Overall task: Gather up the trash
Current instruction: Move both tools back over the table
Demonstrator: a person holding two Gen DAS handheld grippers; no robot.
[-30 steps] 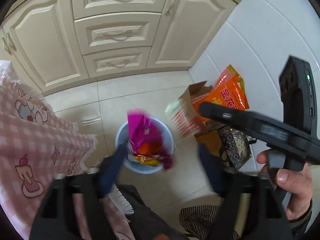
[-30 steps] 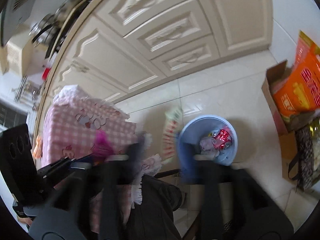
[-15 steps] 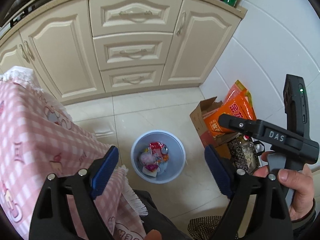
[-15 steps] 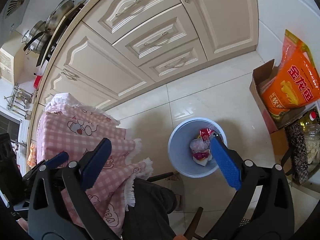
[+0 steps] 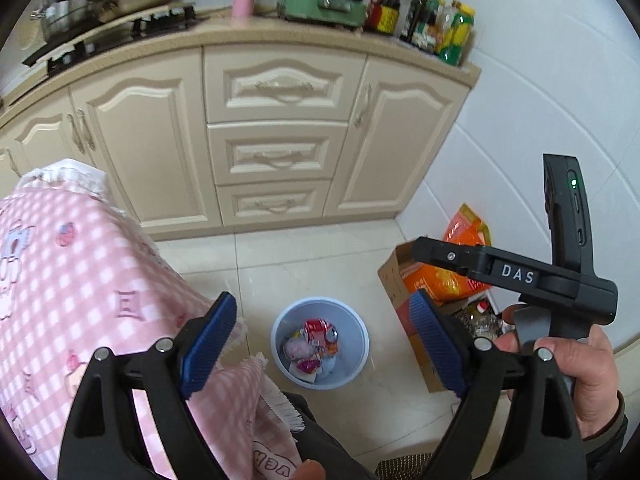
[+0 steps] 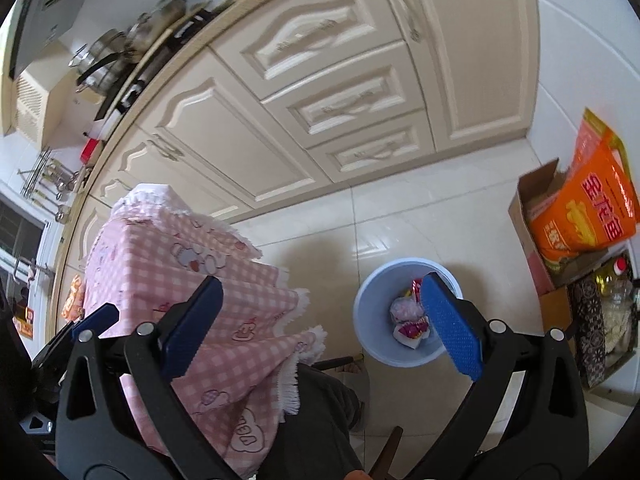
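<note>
A light blue waste bin [image 5: 352, 325] stands on the tiled floor and holds several crumpled wrappers [image 5: 314, 344]. My left gripper [image 5: 320, 340] is open and empty, high above the bin. My right gripper [image 6: 320, 320] is open and empty too, with the bin [image 6: 370, 320] below its right finger and the wrappers [image 6: 408, 318] partly hidden by that finger. The body of the right gripper [image 5: 520, 276] shows in the left wrist view, held in a hand.
A table with a pink checked cloth [image 5: 60, 280] is at the left, also in the right wrist view [image 6: 180, 272]. A cardboard box with an orange bag [image 6: 584, 216] stands by the right wall. Cream kitchen cabinets [image 5: 276, 152] lie ahead.
A purple wrapper that was falling from my left gripper a second ago now lies in the bin. Both grippers have risen and tilted up, showing more of the counter.
</note>
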